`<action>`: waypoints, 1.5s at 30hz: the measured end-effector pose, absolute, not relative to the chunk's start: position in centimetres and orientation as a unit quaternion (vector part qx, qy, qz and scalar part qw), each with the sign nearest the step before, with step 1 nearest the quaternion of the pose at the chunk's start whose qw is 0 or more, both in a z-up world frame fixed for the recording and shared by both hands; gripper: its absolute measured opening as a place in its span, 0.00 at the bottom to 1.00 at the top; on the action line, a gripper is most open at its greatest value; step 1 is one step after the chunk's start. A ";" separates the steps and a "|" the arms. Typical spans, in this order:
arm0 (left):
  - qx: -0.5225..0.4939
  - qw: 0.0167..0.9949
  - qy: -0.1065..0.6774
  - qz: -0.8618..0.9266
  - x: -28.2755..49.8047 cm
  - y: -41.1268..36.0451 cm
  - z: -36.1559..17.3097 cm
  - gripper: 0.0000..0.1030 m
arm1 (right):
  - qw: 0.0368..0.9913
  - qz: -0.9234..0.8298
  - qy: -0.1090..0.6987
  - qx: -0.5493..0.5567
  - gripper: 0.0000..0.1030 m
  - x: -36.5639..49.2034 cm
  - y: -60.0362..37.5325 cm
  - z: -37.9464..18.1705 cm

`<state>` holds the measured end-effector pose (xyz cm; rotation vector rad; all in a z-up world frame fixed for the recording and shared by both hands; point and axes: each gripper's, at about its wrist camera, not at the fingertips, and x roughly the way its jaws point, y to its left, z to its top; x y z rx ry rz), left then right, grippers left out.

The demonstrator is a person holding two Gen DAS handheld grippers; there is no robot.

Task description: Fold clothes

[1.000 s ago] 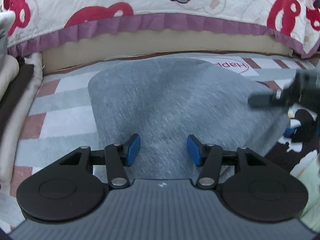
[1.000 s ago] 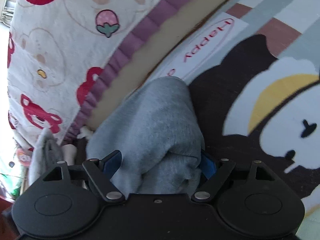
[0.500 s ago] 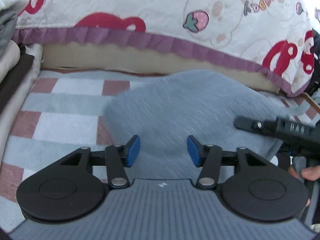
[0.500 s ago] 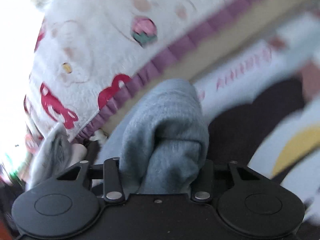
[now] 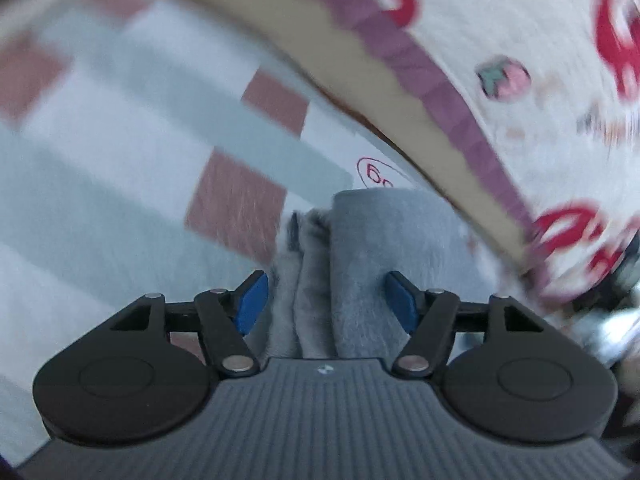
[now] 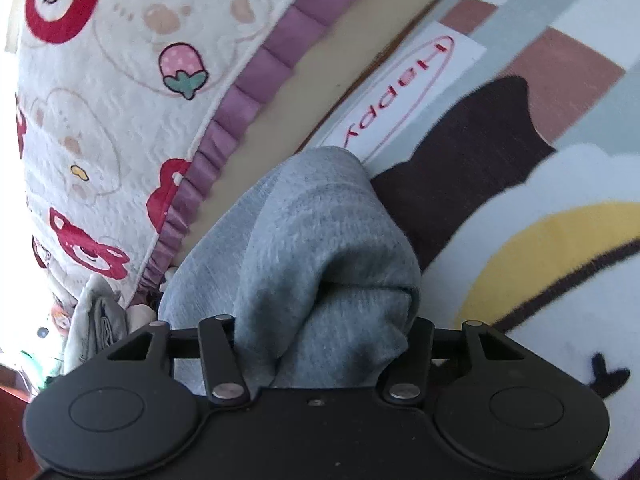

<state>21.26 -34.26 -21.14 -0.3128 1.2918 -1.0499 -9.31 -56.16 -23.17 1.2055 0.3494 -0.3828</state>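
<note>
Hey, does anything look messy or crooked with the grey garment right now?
Yes. The grey garment is bunched into a thick, uneven roll rather than a flat fold, with loose layers splaying at its end. It lies on the patterned rug, close beside the quilt's purple frill.

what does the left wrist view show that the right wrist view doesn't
Only the left wrist view shows the left gripper, its blue pads opening around stacked edges of the folded grey fleece garment.

Only the right wrist view shows the right gripper, opening with a rolled bundle of that garment between its jaws, and the rug's dark brown and yellow cartoon patch.

Both show the checked rug and the bear-print quilt with purple frill.
</note>
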 end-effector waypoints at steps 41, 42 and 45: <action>-0.213 0.705 0.450 -0.505 12.5 -32.1 -17.6 0.36 | 0.825 -0.115 0.085 0.547 0.49 -9.7 -56.8 -16.3; -0.225 0.707 0.442 -0.505 12.2 -31.7 -17.2 0.36 | 0.834 -0.108 0.087 0.534 0.49 -9.4 -56.5 -14.9; -0.265 0.712 0.409 -0.505 11.3 -29.4 -15.5 0.36 | 0.860 -0.082 0.091 0.495 0.49 -8.3 -55.7 -10.9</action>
